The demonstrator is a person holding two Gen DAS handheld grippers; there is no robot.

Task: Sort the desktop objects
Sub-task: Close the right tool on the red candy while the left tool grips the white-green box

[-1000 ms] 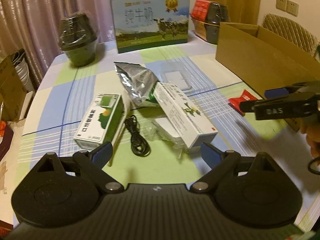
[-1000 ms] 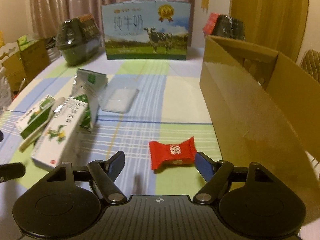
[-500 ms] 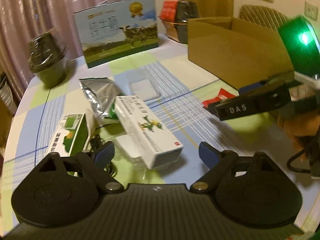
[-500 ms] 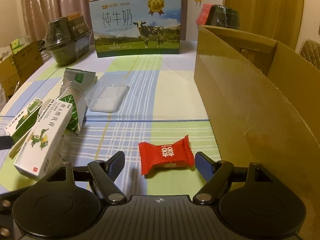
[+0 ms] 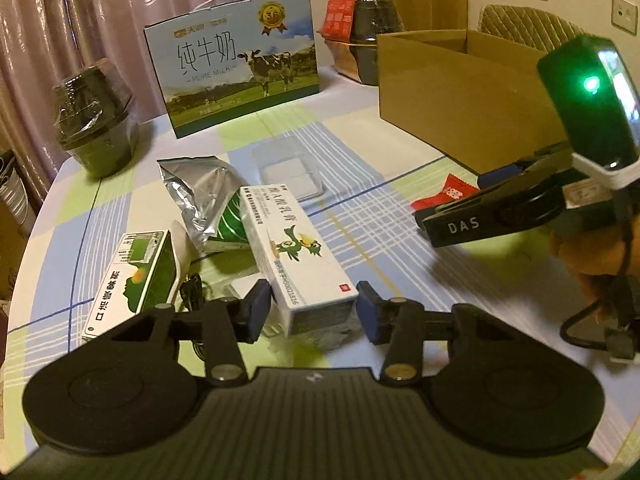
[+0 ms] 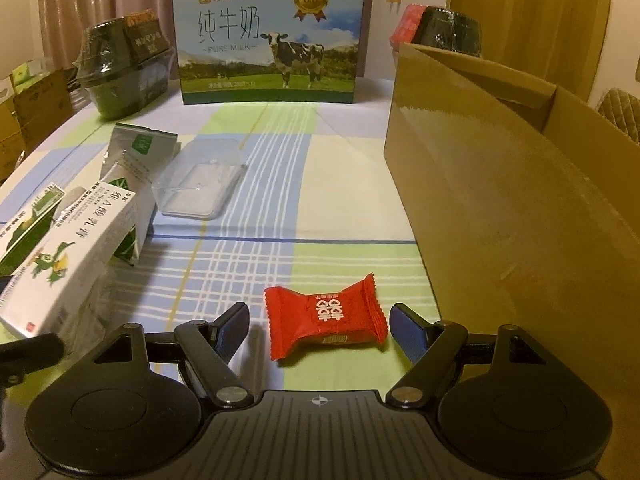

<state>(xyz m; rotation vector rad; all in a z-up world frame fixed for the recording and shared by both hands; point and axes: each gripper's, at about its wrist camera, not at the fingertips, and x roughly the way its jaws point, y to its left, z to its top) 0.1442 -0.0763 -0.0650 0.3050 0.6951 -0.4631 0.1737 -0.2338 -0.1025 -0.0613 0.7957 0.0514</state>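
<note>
A long white box with a green dragon print (image 5: 296,248) lies on the checked tablecloth. Its near end sits between the blue pads of my left gripper (image 5: 314,312), whose jaws are closing and press on both of its sides. My right gripper (image 6: 320,326) stands open over a red wrapped candy (image 6: 326,320). The candy lies flat on the cloth between the fingers, and neither pad touches it. In the left wrist view the same candy (image 5: 452,194) shows beyond the right gripper's fingers (image 5: 480,220).
An open cardboard box (image 6: 500,200) stands just right of the candy. A green-and-white box (image 5: 132,276), a black cable (image 5: 192,288), a foil pouch (image 5: 200,192) and a clear plastic case (image 5: 288,168) lie near the white box. A milk carton (image 5: 236,60) and wrapped black bowls (image 5: 96,116) stand at the back.
My left gripper swung from the cable and the green box over to the white box, and its jaws narrowed around the box's end. My right gripper crept closer to the candy, still open.
</note>
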